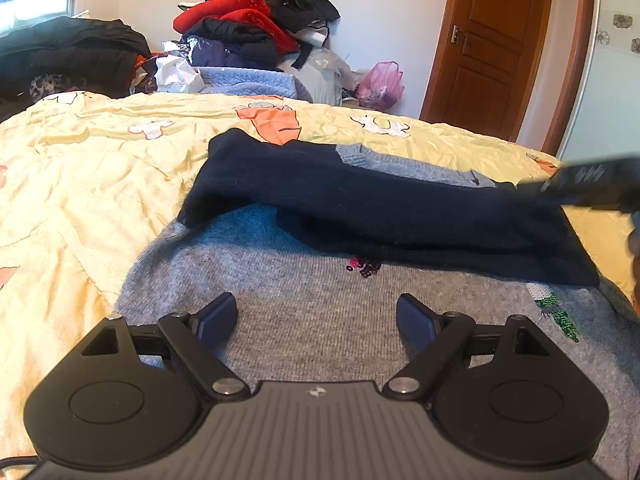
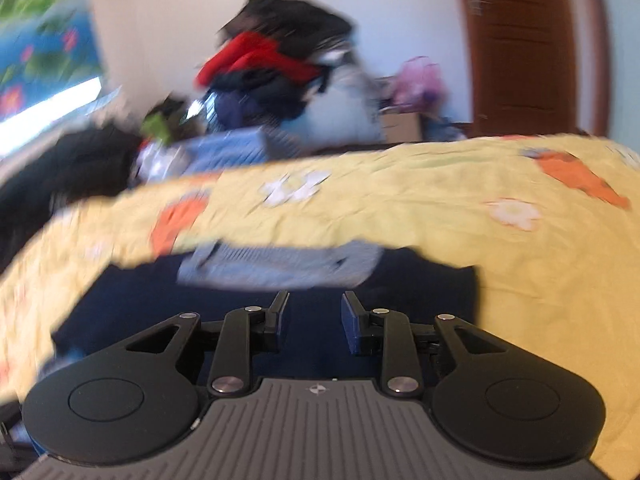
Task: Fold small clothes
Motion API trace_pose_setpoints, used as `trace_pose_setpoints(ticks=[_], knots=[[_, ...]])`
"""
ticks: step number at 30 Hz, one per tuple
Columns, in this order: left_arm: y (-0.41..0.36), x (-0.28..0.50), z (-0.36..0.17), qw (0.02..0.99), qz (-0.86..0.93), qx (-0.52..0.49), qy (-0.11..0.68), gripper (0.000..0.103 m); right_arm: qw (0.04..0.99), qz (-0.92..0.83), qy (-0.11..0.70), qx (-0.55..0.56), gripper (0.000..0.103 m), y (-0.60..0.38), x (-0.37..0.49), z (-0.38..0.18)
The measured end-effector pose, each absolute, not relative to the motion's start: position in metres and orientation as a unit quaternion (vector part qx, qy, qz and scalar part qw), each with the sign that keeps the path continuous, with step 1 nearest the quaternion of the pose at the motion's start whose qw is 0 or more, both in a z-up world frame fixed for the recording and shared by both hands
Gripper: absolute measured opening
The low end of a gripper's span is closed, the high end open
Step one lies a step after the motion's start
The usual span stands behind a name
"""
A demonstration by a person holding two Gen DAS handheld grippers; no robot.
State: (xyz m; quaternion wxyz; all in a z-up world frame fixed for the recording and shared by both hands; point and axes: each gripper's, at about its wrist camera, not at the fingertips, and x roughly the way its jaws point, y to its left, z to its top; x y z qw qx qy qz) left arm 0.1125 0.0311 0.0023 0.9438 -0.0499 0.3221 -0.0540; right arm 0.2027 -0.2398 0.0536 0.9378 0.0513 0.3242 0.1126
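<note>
Hovering low over a grey knit sweater [image 1: 320, 344] with the left tongs [image 1: 316, 316], spread wide and gripping nothing; whether touching the knit with the pads or hanging just clear of it, cannot tell. Spread flat on the yellow duvet [image 1: 80, 184] of the bed, with the body running from near to far and the ribbed collar [image 1: 352, 156] at the far end. Crossed by a navy sleeve [image 1: 400, 208] folded over the chest, long axis left to right, reaching from the left shoulder to the right side and half covering a patch of pink sequins [image 1: 364, 266]. Marked also by a green sequin patch [image 1: 558, 312] on the near right, uncovered.

Sitting over the right end of that navy sleeve with the right tongs [image 2: 314, 316], seen in the left wrist view as a dark blur at the right edge. Parted only narrowly in their own view, with navy cloth showing below the gap and nothing pinched between the pads. Too blurred to say whether resting on the cloth or just above it.

Judging by this layout: probably done with the sleeve fold, with the near grey part of the body most likely due to be carried toward the collar next. Better placed for that on the left, directly over the near grey knit and already wide enough to take a pinch; on the right, needing to come back toward the near edge and stay apart from the navy sleeve, to avoid dragging the fold loose.
</note>
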Motion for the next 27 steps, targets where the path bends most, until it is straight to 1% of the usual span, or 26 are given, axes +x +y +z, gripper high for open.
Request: trace_pose_setpoints(ticks=[3,5,7,11,13,14,17,19,20,25,27], knots=[[0.031,0.112,0.003,0.944,-0.053,-0.05,0.322,0.088,0.928,0.103,0.357,0.041,0.035,-0.233,0.213,0.027],[0.031,0.112,0.003,0.944,-0.054,-0.051,0.322,0.088,0.937,0.11,0.328,0.039,0.034,-0.236,0.206,0.019],[0.031,0.113,0.003,0.943,-0.056,-0.053,0.323,0.089,0.937,0.114,0.328,0.046,0.034,-0.238,0.205,0.02],[0.031,0.113,0.003,0.943,-0.056,-0.054,0.323,0.09,0.935,0.092,0.343,0.023,0.035,-0.231,0.195,0.036],[0.032,0.113,0.003,0.943,-0.056,-0.055,0.323,0.09,0.941,0.098,0.324,0.022,0.041,-0.228,0.171,0.045],[0.032,0.113,0.003,0.943,-0.056,-0.054,0.323,0.09,0.942,0.104,0.317,0.022,0.041,-0.227,0.157,0.047],[0.032,0.114,0.003,0.943,-0.056,-0.052,0.324,0.09,0.936,0.103,0.336,0.034,0.042,-0.229,0.13,0.038],[0.032,0.114,0.003,0.943,-0.056,-0.049,0.325,0.091,0.93,0.085,0.356,0.02,0.041,-0.229,0.127,0.026],[0.031,0.115,0.003,0.943,-0.056,-0.046,0.326,0.091,0.932,0.081,0.353,0.017,0.041,-0.23,0.126,0.022],[0.024,0.118,0.002,0.941,-0.056,-0.022,0.334,0.095,0.93,0.065,0.361,0.034,0.041,-0.23,0.13,0.025],[0.022,0.118,0.001,0.94,-0.057,-0.014,0.337,0.097,0.929,0.059,0.363,0.046,0.044,-0.228,0.12,0.029]])
